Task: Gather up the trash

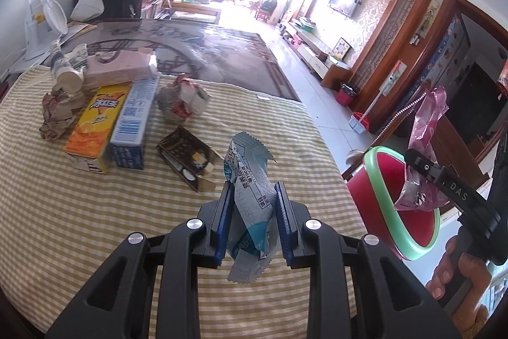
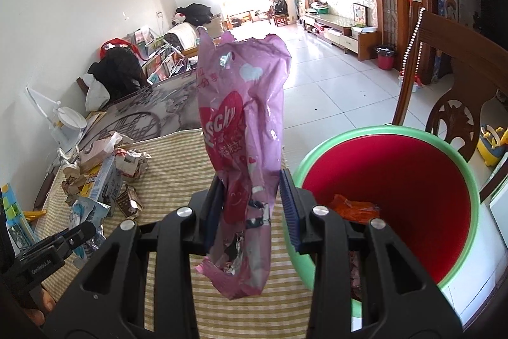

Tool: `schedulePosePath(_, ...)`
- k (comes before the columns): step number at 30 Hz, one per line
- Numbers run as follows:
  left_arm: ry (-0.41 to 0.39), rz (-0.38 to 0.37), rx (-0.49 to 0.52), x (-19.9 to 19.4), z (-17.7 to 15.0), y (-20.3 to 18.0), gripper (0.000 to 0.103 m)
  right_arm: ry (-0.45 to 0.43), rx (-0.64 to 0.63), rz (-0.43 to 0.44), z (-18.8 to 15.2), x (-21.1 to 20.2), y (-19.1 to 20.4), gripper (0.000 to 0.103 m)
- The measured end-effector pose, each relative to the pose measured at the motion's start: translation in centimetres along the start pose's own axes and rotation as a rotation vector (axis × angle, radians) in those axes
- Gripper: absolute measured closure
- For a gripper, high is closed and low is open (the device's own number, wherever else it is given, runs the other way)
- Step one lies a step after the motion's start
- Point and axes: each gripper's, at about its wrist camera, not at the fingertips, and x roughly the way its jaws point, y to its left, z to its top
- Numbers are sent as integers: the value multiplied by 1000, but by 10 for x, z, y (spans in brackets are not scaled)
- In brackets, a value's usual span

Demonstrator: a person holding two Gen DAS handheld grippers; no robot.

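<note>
My left gripper (image 1: 252, 196) is shut on a blue-and-white snack wrapper (image 1: 249, 177), held above the striped tablecloth (image 1: 95, 227). To its right, my right gripper (image 1: 424, 177) pinches a pink Pocky wrapper (image 1: 427, 119) over the red bin with a green rim (image 1: 389, 173). In the right wrist view the right gripper (image 2: 250, 191) is shut on the pink wrapper (image 2: 244, 123), just left of the bin (image 2: 381, 131), which holds an orange wrapper (image 2: 352, 208). The left gripper (image 2: 79, 235) shows at the lower left.
On the cloth lie a yellow box (image 1: 95, 129), a blue-and-white carton (image 1: 135, 119), a flattened brown carton (image 1: 187, 154), crumpled paper balls (image 1: 182, 99) (image 1: 57, 116), a pink tissue box (image 1: 117, 69) and a paper cup (image 1: 68, 69). A wooden chair (image 2: 457, 91) stands behind the bin.
</note>
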Motion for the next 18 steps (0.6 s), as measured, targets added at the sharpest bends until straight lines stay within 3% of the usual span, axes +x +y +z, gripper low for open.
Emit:
schedulePosePath(11,19,-21,26,6,-2,-11,79,-11,110,-132,2,-8,-55,69)
schedulePosePath(18,38,-29,30,14,-4,-14,79,27,170,-201,-7,-6,-86,69)
